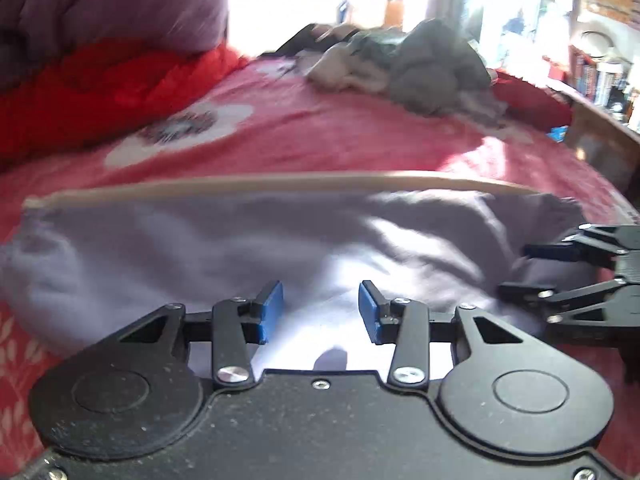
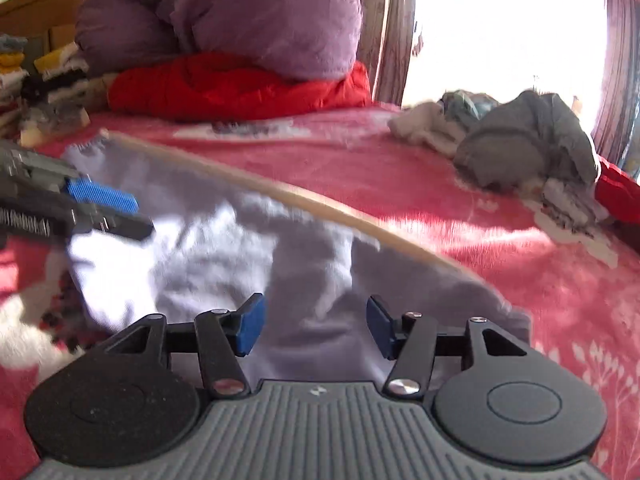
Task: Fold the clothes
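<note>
A pale lilac garment [image 1: 240, 248] with a beige band [image 1: 280, 184] along its far edge lies flat on the pink floral bed cover [image 1: 320, 140]. It also shows in the right wrist view [image 2: 224, 248] with the beige band [image 2: 320, 204]. My left gripper [image 1: 320, 312] is open just above the garment's near edge, nothing between its blue pads. My right gripper [image 2: 316, 328] is open over the garment's near part, empty. The right gripper shows at the right of the left wrist view [image 1: 532, 272]. The left gripper shows at the left of the right wrist view [image 2: 104, 208].
A heap of grey and white unfolded clothes [image 1: 416, 68] lies at the far side of the bed [image 2: 520, 144]. A red quilt [image 2: 240, 84] and a purple duvet [image 2: 260, 16] are piled at the back. Stacked folded clothes [image 2: 52, 92] stand far left. A shelf [image 1: 600, 76] is on the right.
</note>
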A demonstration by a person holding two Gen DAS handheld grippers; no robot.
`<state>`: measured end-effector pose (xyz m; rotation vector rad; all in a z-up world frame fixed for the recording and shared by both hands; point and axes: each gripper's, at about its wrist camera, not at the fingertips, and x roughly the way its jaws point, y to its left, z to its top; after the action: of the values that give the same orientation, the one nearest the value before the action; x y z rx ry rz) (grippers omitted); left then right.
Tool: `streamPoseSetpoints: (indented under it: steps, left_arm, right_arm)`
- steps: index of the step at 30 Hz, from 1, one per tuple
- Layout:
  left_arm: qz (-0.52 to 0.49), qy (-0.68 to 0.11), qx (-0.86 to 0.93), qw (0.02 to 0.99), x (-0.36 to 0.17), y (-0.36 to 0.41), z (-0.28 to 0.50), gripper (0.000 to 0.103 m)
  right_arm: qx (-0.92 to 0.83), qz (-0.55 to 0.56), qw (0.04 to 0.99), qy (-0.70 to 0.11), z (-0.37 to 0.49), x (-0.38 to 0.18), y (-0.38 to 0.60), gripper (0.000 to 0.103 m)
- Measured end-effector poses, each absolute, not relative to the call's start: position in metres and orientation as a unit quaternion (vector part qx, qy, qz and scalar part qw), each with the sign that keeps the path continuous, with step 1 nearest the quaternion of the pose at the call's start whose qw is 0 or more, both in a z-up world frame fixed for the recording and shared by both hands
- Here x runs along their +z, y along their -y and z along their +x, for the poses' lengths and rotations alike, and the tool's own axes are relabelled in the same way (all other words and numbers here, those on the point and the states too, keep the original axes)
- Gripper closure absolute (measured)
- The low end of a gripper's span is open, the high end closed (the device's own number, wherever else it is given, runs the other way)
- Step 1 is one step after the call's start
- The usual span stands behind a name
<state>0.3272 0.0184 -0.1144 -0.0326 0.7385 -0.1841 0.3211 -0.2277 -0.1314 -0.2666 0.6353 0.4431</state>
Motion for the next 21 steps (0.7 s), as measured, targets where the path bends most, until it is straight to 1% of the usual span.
streamPoseSetpoints:
  steps: [2,3,4,6,8,11,12,13,14,15,16,18,19,20,21]
  left_arm:
    - [-0.051,-0.356,-0.081,0.929,-0.111,-0.046,0.329,0.069]
    - [-0.065,-0.331,-0.065,0.939,-0.101,-0.06,0.326,0.069]
    - [-0.078,-0.305,-0.049,0.948,-0.092,-0.075,0.323,0.066]
    - [-0.09,-0.273,-0.014,0.958,-0.083,-0.105,0.322,0.066]
    - [-0.126,-0.275,0.013,0.953,-0.088,-0.136,0.328,0.066]
    - [-0.128,-0.35,0.045,0.927,-0.123,-0.164,0.343,0.068]
    - [-0.15,-0.333,0.042,0.93,-0.116,-0.17,0.338,0.068]
    - [-0.157,-0.299,0.039,0.941,-0.105,-0.171,0.331,0.069]
    - [-0.16,-0.266,0.036,0.95,-0.094,-0.172,0.324,0.063]
    - [-0.142,-0.245,0.032,0.959,-0.089,-0.17,0.32,0.06]
    - [-0.128,-0.252,0.033,0.959,-0.09,-0.169,0.321,0.057]
    - [-0.118,-0.33,0.033,0.936,-0.112,-0.172,0.335,0.058]
    - [-0.109,-0.332,0.031,0.936,-0.118,-0.175,0.334,0.059]
    - [-0.102,-0.314,0.043,0.943,-0.11,-0.177,0.329,0.069]
    - [-0.119,-0.278,0.054,0.952,-0.098,-0.185,0.319,0.069]
  right_arm:
    - [0.217,-0.134,0.923,-0.287,0.313,-0.127,0.227,0.049]
    - [0.219,-0.127,0.93,-0.267,0.307,-0.12,0.229,0.049]
    - [0.221,-0.116,0.937,-0.243,0.301,-0.113,0.232,0.045]
    - [0.211,-0.088,0.942,-0.244,0.299,-0.108,0.24,0.042]
    - [0.195,-0.076,0.942,-0.264,0.302,-0.113,0.249,0.042]
    - [0.177,-0.072,0.939,-0.287,0.305,-0.126,0.258,0.042]
    - [0.173,-0.064,0.941,-0.285,0.305,-0.128,0.26,0.042]
    - [0.166,-0.06,0.945,-0.275,0.302,-0.127,0.26,0.043]
    - [0.161,-0.063,0.95,-0.26,0.298,-0.124,0.258,0.043]
    - [0.155,-0.072,0.953,-0.25,0.295,-0.121,0.256,0.04]
    - [0.146,-0.08,0.954,-0.251,0.295,-0.121,0.254,0.036]
    - [0.14,-0.079,0.948,-0.275,0.299,-0.129,0.254,0.036]
    - [0.138,-0.077,0.949,-0.274,0.298,-0.131,0.254,0.037]
    - [0.135,-0.079,0.951,-0.267,0.296,-0.128,0.254,0.038]
    - [0.127,-0.08,0.956,-0.251,0.291,-0.122,0.254,0.039]
